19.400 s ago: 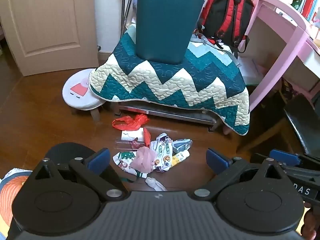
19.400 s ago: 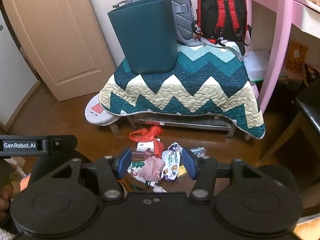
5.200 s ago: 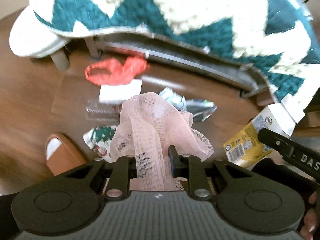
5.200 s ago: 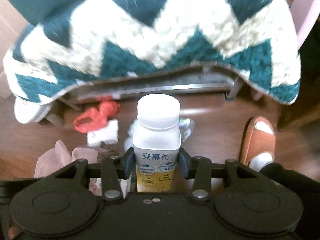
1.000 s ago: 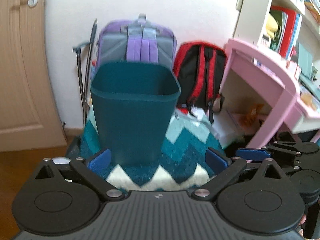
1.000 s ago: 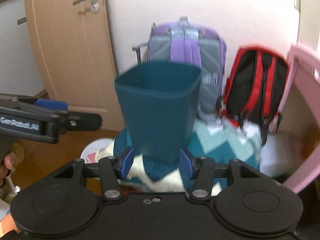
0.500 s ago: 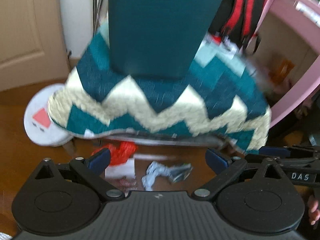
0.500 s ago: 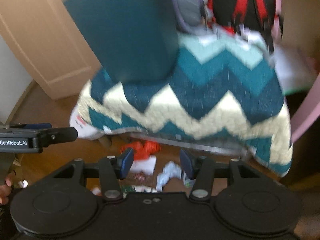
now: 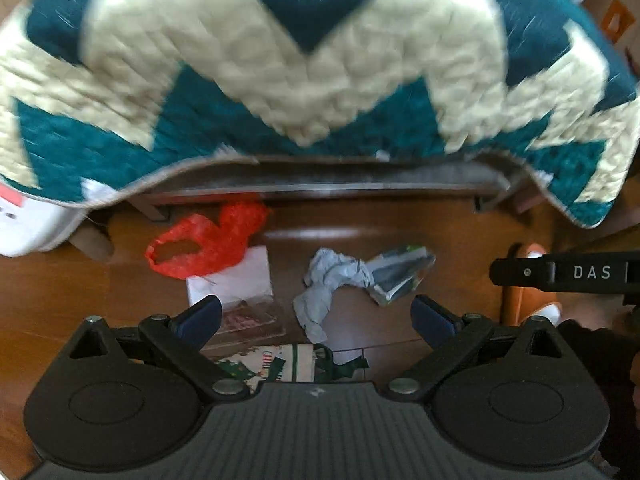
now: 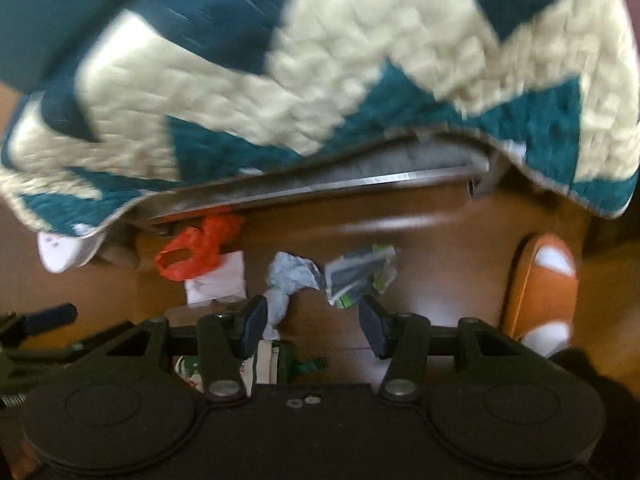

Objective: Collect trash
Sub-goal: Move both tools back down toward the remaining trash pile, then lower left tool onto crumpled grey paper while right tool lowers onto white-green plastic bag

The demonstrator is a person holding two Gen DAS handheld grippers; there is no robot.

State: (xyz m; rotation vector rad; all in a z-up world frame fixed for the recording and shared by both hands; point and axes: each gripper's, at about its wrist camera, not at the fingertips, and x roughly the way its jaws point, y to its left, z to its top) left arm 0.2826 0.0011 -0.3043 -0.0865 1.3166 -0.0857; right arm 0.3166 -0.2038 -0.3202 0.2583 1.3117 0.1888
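Hanging over the brown wood floor (image 9: 440,232), both grippers point down at a small scatter of trash lying in front of a low bench draped with a teal and cream zigzag quilt (image 9: 312,92). Farthest left, a white stool (image 9: 28,228) pokes out from under the quilt's edge. Next comes a red plastic bag (image 9: 208,246), crumpled with an open loop, lying over the upper corner of a flat white packet (image 9: 236,276); a clear plastic tray (image 9: 256,318) sits just below that packet. The left gripper (image 9: 316,314) has its blue-tipped fingers spread wide and holds nothing, and a green and white printed wrapper (image 9: 280,364) lies close under its body. Between its fingers a crumpled pale blue paper (image 9: 324,280) touches a silvery foil packet (image 9: 400,270) on its right. The right gripper (image 10: 312,324) is likewise released and empty, with the blue paper beside its left fingertip and the foil packet just above its gap. Farthest right, a foot in an orange slipper (image 10: 544,284) stands on the floor. Both views are blurred.
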